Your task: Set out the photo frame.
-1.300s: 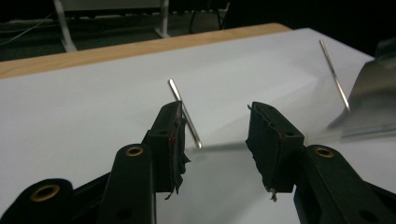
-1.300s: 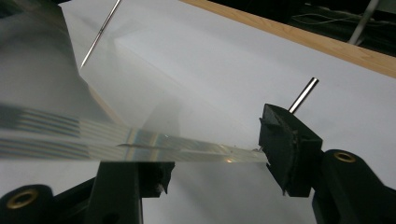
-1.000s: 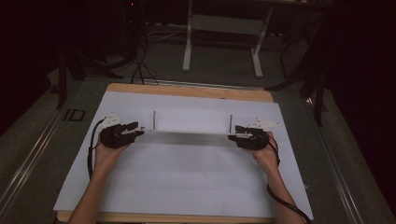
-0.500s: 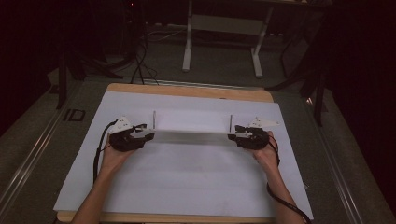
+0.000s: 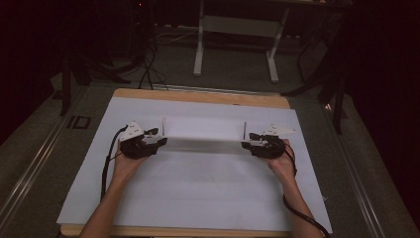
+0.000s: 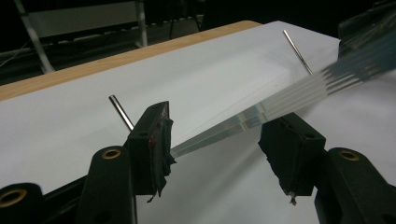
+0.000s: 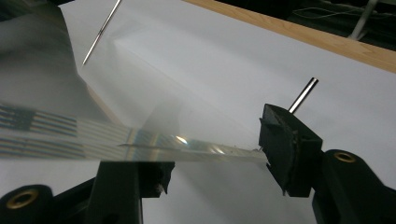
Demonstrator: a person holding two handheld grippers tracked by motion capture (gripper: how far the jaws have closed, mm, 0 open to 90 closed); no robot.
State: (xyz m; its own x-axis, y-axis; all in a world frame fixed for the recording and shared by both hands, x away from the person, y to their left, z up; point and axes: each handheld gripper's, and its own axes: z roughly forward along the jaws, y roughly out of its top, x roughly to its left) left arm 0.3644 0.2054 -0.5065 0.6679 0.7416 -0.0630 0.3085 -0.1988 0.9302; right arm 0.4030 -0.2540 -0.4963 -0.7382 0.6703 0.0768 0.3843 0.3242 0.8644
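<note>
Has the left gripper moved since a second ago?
Yes. The left gripper slid right, closer to the left pin; its jaws have just been opening.

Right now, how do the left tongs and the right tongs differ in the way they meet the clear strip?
Gap: the left tongs have just been opening, and the clear strip ends loose between them; across the right tongs the strip spans from jaw to jaw.
Contact: the strip stays clear of one left pad, but reaches the right tongs' far pad.
Shared: each stands near a metal pin.
</note>
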